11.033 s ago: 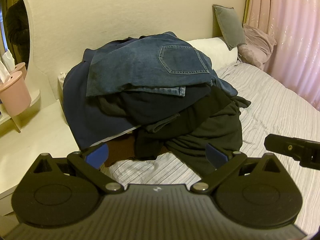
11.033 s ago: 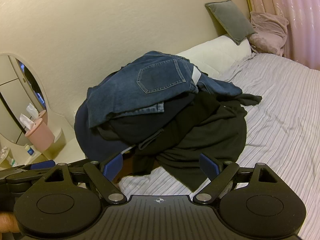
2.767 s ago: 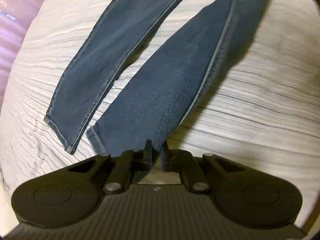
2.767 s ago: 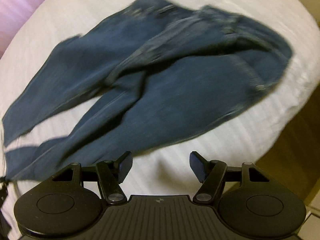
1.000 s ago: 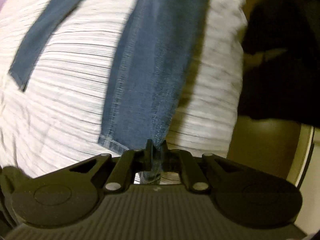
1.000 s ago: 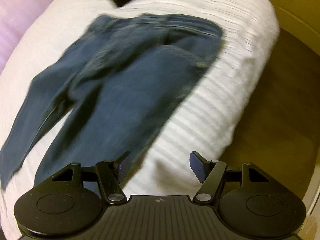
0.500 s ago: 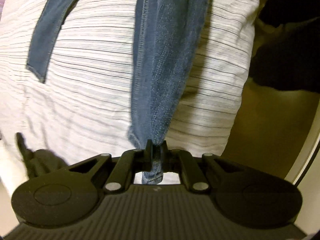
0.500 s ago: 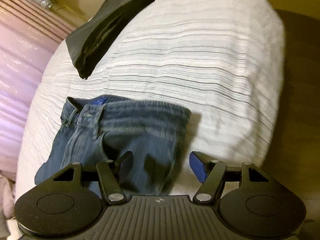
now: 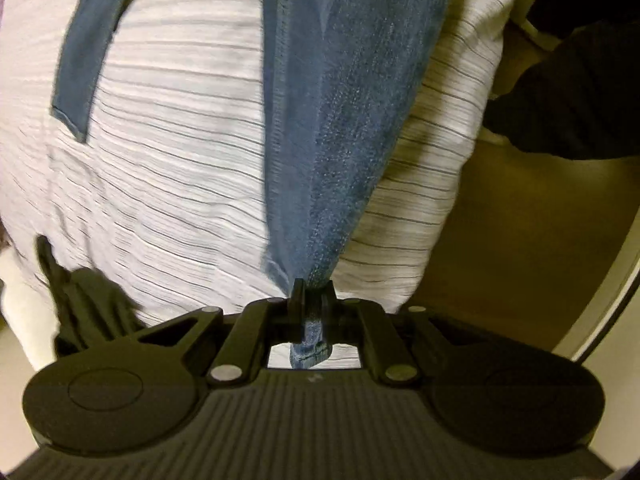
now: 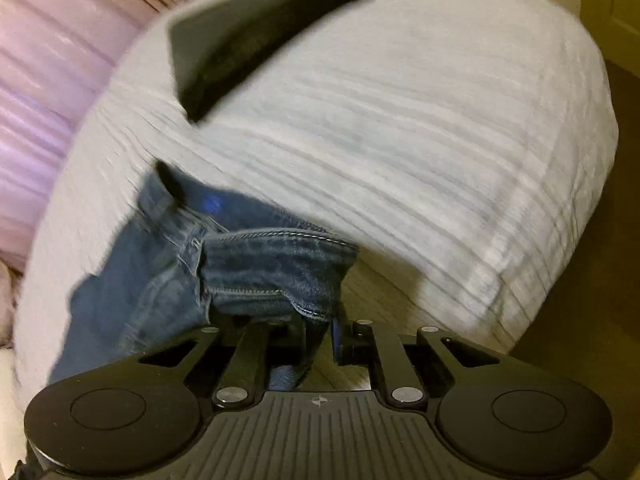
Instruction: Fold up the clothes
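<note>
Pinched between the pressed-together fingers of the left claw (image 9: 311,298) is the hem of one leg of the blue jeans (image 9: 340,128), a short end of denim being seen to poke out behind the pads. That leg is drawn taut from the claw up across the striped white bed (image 9: 168,184), while the other leg (image 9: 86,60) is laid flat on the cover, well apart to the left. A dark garment (image 9: 86,308) is seen at the bed's lower left edge. On the other side, the right claw (image 10: 320,338) is being closed on the jeans' waistband (image 10: 276,264), a fold of which is caught between the fingers and lifted off the cover; one blue pad (image 10: 336,338) is left partly showing. A folded dark garment (image 10: 248,28) is laid farther up the bed, near the pink curtain (image 10: 44,72).
</note>
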Demonstrator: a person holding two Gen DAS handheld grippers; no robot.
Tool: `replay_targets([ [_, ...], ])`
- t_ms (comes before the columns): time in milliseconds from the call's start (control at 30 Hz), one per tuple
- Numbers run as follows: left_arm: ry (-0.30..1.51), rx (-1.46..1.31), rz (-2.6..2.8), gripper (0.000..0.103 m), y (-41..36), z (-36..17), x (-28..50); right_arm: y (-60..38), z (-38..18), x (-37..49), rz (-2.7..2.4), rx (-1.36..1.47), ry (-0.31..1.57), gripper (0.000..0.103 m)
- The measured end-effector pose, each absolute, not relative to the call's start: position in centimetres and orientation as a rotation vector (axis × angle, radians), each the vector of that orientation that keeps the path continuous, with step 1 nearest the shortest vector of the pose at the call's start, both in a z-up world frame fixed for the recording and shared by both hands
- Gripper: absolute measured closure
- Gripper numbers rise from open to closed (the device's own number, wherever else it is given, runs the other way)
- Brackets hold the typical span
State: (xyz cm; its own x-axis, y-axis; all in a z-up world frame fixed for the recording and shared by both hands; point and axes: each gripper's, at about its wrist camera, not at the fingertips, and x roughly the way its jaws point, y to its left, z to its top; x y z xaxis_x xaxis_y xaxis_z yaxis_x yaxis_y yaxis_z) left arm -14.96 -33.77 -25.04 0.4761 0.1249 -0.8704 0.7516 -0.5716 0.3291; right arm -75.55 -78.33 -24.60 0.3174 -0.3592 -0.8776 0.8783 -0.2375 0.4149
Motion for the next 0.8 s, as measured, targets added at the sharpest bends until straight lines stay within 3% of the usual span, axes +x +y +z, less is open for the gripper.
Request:
replay_targets([
  [33, 0.721, 1.989, -1.084, 0.095, -33.6, -25.1, -15.0, -78.2, -24.2, -75.3, -1.282, 1.335, 0.546, 0.084],
  [67, 0.721, 1.981, -1.066, 0.093, -33.5, -25.0, -15.0, -78.1, -23.7, -75.0, -1.304, 1.323, 0.560, 0.064],
  [100, 0.731, 1.968, -1.045, 0.089, -33.4, -24.8, -14.8, -77.9, -23.2, -74.8, -1.326, 1.310, 0.575, 0.053],
  [133, 0.746, 1.947, -1.027, 0.087, -33.3, -24.5, -14.5, -77.7, -22.3, -74.4, -1.357, 1.264, 0.602, 0.034],
  [167, 0.758, 1.925, -1.009, 0.084, -33.2, -24.2, -14.2, -77.4, -21.3, -74.1, -1.382, 1.220, 0.627, 0.030],
  [333, 0.724, 1.784, -0.941, 0.082, -34.4, -22.3, -12.5, -77.1, -17.9, -70.0, -1.294, 1.064, 0.678, 0.030],
  [467, 0.591, 1.717, -0.952, 0.071, -37.4, -22.3, -11.1, -77.0, -16.8, -63.7, -1.089, 0.967, 0.712, 0.030],
  [800, 0.184, 1.719, -1.128, 0.069, -50.3, -29.8, 0.2, -74.7, -17.2, -46.9, -0.868, 0.826, 0.813, 0.030],
])
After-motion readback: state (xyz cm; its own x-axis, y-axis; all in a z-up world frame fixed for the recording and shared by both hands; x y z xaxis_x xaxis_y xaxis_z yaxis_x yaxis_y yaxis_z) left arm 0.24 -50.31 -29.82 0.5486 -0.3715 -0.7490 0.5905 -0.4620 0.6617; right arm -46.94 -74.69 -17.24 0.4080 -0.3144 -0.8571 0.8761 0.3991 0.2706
